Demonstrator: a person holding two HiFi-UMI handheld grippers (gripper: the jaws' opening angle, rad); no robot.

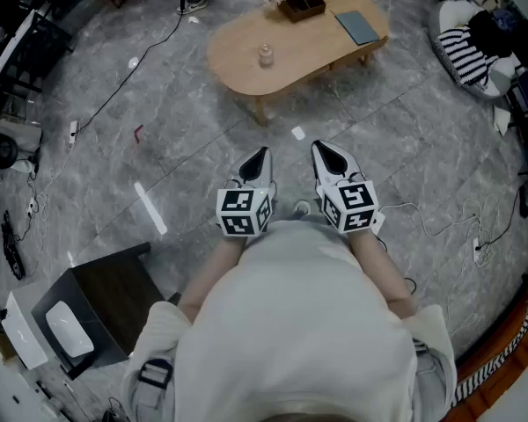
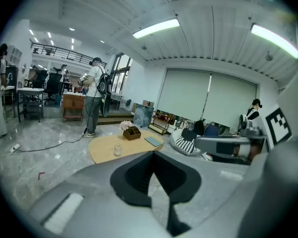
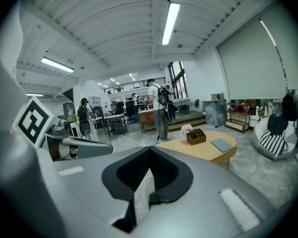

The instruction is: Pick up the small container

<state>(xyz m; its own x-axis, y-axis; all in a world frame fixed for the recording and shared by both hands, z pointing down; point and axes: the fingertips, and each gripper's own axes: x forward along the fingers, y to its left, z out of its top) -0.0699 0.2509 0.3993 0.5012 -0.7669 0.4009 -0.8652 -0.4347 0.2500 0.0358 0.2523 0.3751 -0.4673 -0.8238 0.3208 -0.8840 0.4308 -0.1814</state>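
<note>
The small container [image 1: 265, 55] is a clear glass jar standing on a pale oval wooden table [image 1: 246, 69] ahead of me. In the left gripper view the small container [image 2: 117, 149] shows just above the jaws, far off. My left gripper [image 1: 257, 159] and right gripper [image 1: 328, 154] are held side by side close to the person's body, over the grey marble floor, well short of the table. Both point toward the table, with their jaws meeting at the tips and nothing between them. The left gripper [image 2: 153, 153] and the right gripper [image 3: 149, 149] each look along shut jaws.
On the table also sit a dark organiser box with pink flowers [image 1: 301, 0] and a blue-grey notebook [image 1: 357, 26]. A beanbag with a striped cushion [image 1: 466, 47] lies at the right, and a dark side table [image 1: 106, 301] stands at the lower left. Cables [image 1: 114, 86] cross the floor. A person with a backpack [image 2: 95, 98] stands beyond the table.
</note>
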